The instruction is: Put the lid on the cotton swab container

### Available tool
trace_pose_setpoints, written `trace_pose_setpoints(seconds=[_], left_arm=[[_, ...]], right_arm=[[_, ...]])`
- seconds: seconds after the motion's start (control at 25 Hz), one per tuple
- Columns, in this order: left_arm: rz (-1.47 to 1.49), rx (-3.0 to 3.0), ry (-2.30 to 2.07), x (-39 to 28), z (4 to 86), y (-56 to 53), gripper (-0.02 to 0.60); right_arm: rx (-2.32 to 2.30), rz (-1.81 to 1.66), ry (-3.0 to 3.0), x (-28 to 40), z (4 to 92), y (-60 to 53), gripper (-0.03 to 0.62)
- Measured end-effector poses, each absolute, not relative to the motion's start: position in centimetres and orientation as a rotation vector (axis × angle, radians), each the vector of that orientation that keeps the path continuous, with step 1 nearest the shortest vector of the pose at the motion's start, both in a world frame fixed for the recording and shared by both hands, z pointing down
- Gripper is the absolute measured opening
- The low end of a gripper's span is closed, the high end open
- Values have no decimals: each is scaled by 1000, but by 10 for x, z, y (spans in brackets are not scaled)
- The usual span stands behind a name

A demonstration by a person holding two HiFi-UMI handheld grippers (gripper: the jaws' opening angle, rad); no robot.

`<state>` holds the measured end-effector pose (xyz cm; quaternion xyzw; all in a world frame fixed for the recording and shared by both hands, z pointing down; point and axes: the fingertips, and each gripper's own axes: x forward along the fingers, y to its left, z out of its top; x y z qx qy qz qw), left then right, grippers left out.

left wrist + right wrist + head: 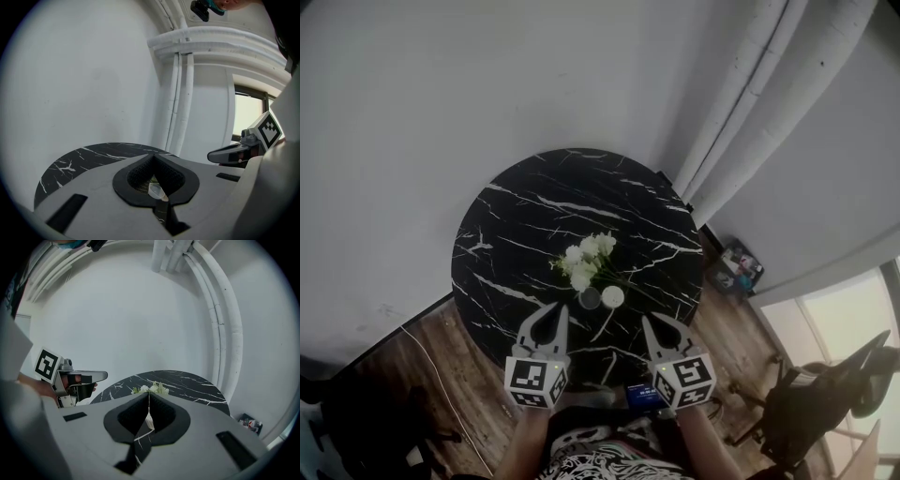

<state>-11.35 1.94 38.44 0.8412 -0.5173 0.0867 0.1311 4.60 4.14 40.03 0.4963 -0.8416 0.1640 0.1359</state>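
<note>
On the round black marble table [525,216], two small round pieces sit side by side near the front edge. One is clear [590,298] and the other is white on top [613,296]; which is the lid and which the container I cannot tell. My left gripper [555,309] hovers just before the clear piece, jaws shut and empty. My right gripper [648,321] is just right of the white piece, also shut and empty. In the left gripper view the clear piece [155,190] shows below the left gripper [153,154]. The white piece [149,421] shows below the right gripper [149,393].
A sprig of white flowers [586,258] lies mid-table behind the two pieces, its stem [604,324] running toward the front edge. White pipes [750,103] run down the wall at the right. A chair [825,394] and small items [737,266] stand on the wooden floor.
</note>
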Motion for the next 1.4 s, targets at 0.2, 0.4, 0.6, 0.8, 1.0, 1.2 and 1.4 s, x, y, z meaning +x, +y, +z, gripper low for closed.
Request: trace_pose_setpoints(seconds=[0.2, 0.4, 0.6, 0.8, 1.0, 1.2, 1.4], left_arm=[[235, 2445, -1463, -111, 386, 10, 14], [228, 2474, -1429, -101, 383, 3, 14], [218, 2475, -1436, -102, 380, -5, 14], [210, 2473, -1464, -102, 375, -17, 14], [210, 2450, -1483, -105, 376, -17, 14], [281, 2460, -1498, -103, 386, -13, 14], [316, 2417, -1502, -111, 399, -14, 14]], right_arm=[[1454, 458, -2438, 40, 395, 34, 18], [1495, 447, -2429, 49, 388, 29, 18], [1517, 440, -2431, 55, 384, 24, 18], [1495, 435, -2502, 56, 375, 16, 18], [1472, 449, -2517, 55, 378, 9, 18], [1422, 469, -2516, 51, 390, 7, 18], [1383, 494, -2511, 49, 400, 0, 18]])
